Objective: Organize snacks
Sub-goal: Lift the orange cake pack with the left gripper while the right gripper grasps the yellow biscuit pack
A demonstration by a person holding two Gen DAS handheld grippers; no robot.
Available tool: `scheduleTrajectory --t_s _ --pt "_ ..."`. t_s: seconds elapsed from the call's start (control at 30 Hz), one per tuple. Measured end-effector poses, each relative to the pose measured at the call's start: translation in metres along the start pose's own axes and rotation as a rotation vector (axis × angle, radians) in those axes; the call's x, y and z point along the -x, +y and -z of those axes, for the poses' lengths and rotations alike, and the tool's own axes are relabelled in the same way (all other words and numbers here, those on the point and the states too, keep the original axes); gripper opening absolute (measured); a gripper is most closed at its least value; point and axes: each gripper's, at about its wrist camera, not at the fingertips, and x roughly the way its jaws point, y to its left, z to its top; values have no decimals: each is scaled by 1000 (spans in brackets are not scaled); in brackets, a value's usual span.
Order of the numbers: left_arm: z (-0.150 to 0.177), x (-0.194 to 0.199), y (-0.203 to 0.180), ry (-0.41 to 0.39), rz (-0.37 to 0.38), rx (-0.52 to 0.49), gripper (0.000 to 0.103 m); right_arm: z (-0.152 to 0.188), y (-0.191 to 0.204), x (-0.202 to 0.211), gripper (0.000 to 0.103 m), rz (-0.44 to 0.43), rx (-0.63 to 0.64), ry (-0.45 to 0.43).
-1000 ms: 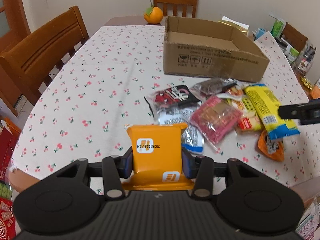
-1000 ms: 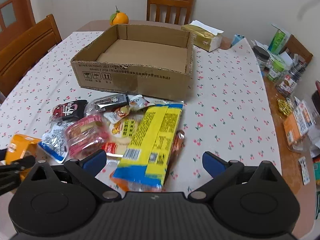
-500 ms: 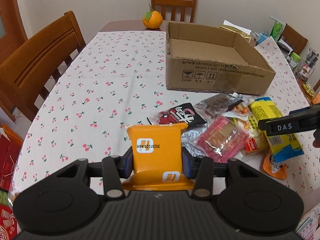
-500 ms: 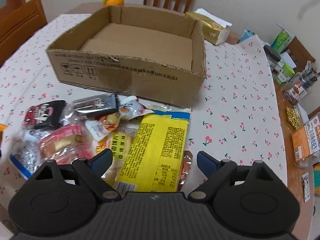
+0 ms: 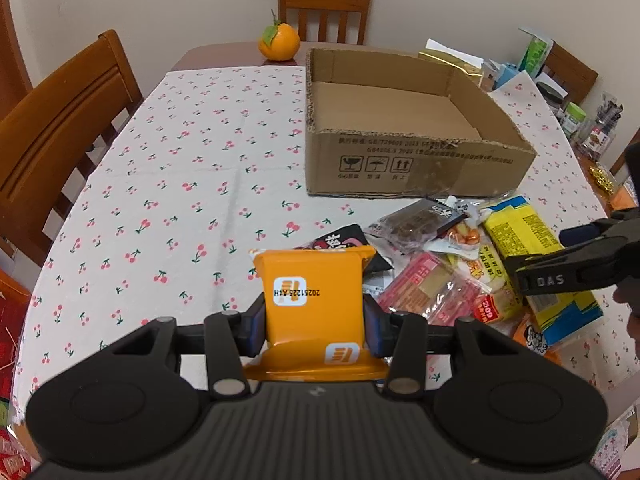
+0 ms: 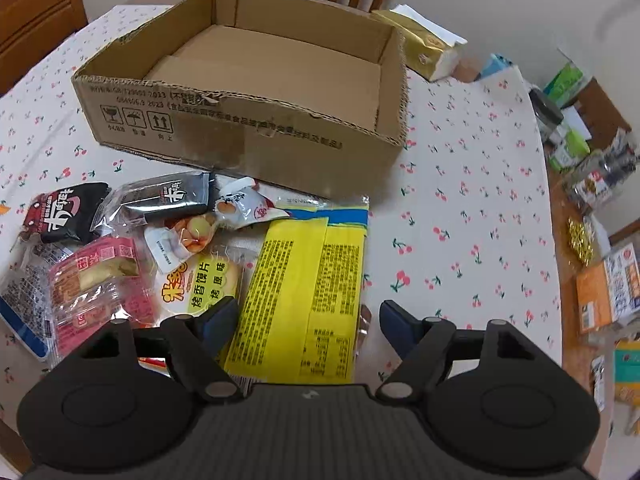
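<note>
My left gripper (image 5: 314, 328) is shut on an orange snack packet (image 5: 312, 276), held upright above the cherry-print tablecloth (image 5: 180, 168) near the front edge. My right gripper (image 6: 306, 320) hangs low over the snack pile, jaws closing. A long yellow packet (image 6: 304, 272) lies between them, and the right pad still stands clear of it. The open cardboard box (image 6: 248, 128) sits just behind the pile with nothing inside. A pink packet (image 6: 96, 272) and a black packet (image 6: 64, 212) lie left of the yellow one. The left wrist view shows the right gripper (image 5: 576, 268) at the right edge.
An orange fruit (image 5: 279, 42) sits at the table's far end, with wooden chairs (image 5: 52, 140) around it. A tissue box (image 6: 424, 48) lies behind the cardboard box. Jars and cartons (image 6: 568, 132) crowd the table's right edge.
The right gripper has come down and forward over the yellow packet, and its jaws have narrowed. The left gripper has carried the orange packet a little closer to the box.
</note>
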Motion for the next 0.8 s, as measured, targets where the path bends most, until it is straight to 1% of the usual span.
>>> scheduleTrajectory --t_s 0.27,0.33,0.37,0.4,0.53,0.73,0.8 --pt "-6 -2 3 8 13 -6 46 -2 17 -2 82 94 113 -12" --pt "-8 -3 3 12 18 -13 46 -2 22 -1 80 109 139 -13" --pt "-8 -3 3 13 19 -17 46 -3 22 -1 78 103 141 -11" --pt "-9 -4 3 15 22 -19 46 -3 21 -1 73 90 136 -6" --pt "-14 -4 5 27 46 -30 46 -5 17 -1 67 63 107 8" --pt "-26 -4 10 41 73 -75 46 -8 1 5 63 -26 10 21" --pt "-31 -3 11 45 83 -92 46 -9 -5 9 62 -43 -24 23"
